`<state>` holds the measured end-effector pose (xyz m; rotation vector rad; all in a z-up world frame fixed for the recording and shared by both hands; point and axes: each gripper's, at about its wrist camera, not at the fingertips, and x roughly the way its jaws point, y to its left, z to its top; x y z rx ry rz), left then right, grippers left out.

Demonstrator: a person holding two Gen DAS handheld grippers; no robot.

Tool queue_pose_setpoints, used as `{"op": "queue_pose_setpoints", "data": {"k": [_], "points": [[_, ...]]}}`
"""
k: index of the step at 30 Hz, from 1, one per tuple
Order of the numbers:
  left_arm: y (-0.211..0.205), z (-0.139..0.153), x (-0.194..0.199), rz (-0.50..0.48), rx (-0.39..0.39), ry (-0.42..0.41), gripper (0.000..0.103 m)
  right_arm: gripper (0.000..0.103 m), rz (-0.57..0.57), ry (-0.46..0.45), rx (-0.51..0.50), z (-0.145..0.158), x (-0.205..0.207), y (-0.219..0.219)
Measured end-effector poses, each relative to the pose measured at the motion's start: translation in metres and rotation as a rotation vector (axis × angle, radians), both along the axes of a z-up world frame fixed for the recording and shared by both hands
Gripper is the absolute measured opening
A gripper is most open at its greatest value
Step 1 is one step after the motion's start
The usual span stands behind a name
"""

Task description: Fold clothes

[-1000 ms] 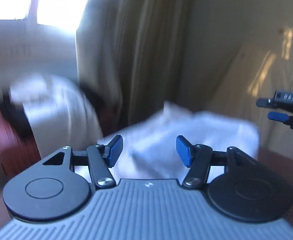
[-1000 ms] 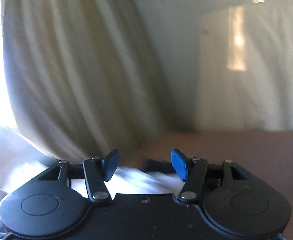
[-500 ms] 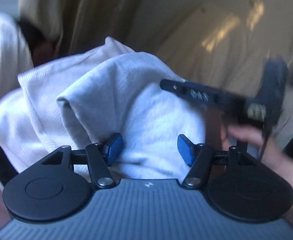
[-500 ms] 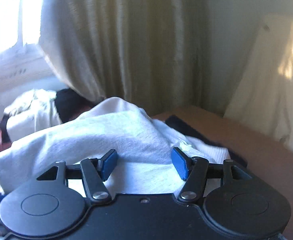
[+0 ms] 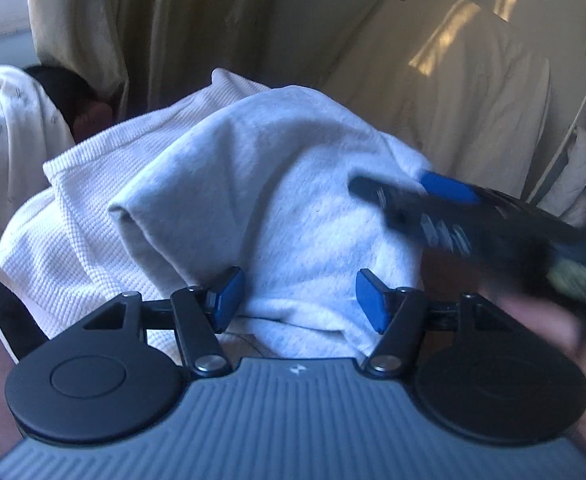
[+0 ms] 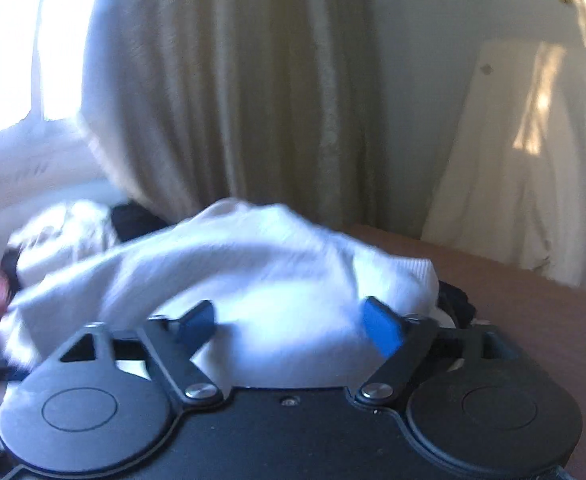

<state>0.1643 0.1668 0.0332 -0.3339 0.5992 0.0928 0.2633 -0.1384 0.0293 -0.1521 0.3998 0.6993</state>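
Observation:
A heap of white clothes lies in front of both grippers. A light grey garment [image 5: 277,200] lies on top of a white waffle-knit garment [image 5: 73,208]. My left gripper [image 5: 297,300] is open, its blue pads on either side of the grey garment's near edge, gripping nothing. My right gripper [image 6: 293,324] is open just before the white heap [image 6: 253,264]. It also shows blurred in the left wrist view [image 5: 433,196], coming in from the right over the grey garment.
A beige curtain [image 6: 233,100] hangs behind the heap. More white and dark clothes [image 5: 9,120] lie at the left. A cloth-covered piece of furniture [image 5: 473,92] stands at the right. The brown surface [image 6: 533,320] shows on the right.
Both grippers came down and in toward the heap, which now fills the lower views. The right gripper moved left over the grey garment. Both stayed open.

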Motion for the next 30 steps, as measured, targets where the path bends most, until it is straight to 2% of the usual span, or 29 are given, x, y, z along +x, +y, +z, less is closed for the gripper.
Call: {"op": "queue_pose_setpoints", "data": {"k": [1,4,5,7,10,12,14,17,18,21,23,26,30], "points": [[-0.001,0.001,-0.001,0.001,0.004,-0.001,0.065,0.093,-0.016,0.036,-0.005,-0.001,-0.005,-0.006],[-0.003,0.008,-0.01,0.025,-0.001,-0.003,0.069,0.092,-0.089,0.191,0.115,0.006,-0.012,-0.039],[-0.006,0.011,-0.016,0.04,0.023,-0.005,0.079,0.092,-0.116,0.225,0.136,0.01,-0.014,-0.048],[-0.013,0.017,-0.035,0.056,0.094,-0.012,0.091,0.092,-0.161,0.276,0.168,0.02,-0.02,-0.064],[-0.024,0.023,-0.063,0.054,0.149,-0.025,0.095,0.092,-0.157,0.212,0.124,0.046,-0.045,-0.084],[-0.032,0.03,-0.073,0.079,0.164,0.002,0.098,0.092,-0.133,0.201,0.105,0.058,-0.062,-0.09],[-0.043,0.038,-0.075,0.149,0.216,0.047,0.101,0.092,-0.125,0.195,0.081,0.063,-0.078,-0.09],[-0.061,0.044,-0.081,0.123,0.248,0.1,0.103,0.092,-0.148,0.188,-0.016,0.068,-0.101,-0.091],[-0.067,0.045,-0.083,0.109,0.246,0.119,0.103,0.093,-0.155,0.197,-0.047,0.067,-0.107,-0.091],[-0.081,0.039,-0.087,0.05,0.219,0.195,0.103,0.093,-0.154,0.301,-0.101,0.063,-0.12,-0.088],[-0.089,0.035,-0.091,0.032,0.216,0.212,0.103,0.093,-0.137,0.356,-0.079,0.063,-0.123,-0.091],[-0.1,0.033,-0.1,0.023,0.246,0.218,0.103,0.094,-0.158,0.346,-0.093,0.06,-0.13,-0.093],[-0.103,0.029,-0.111,0.088,0.266,0.247,0.103,0.095,-0.233,0.361,-0.131,0.05,-0.138,-0.097]]}}
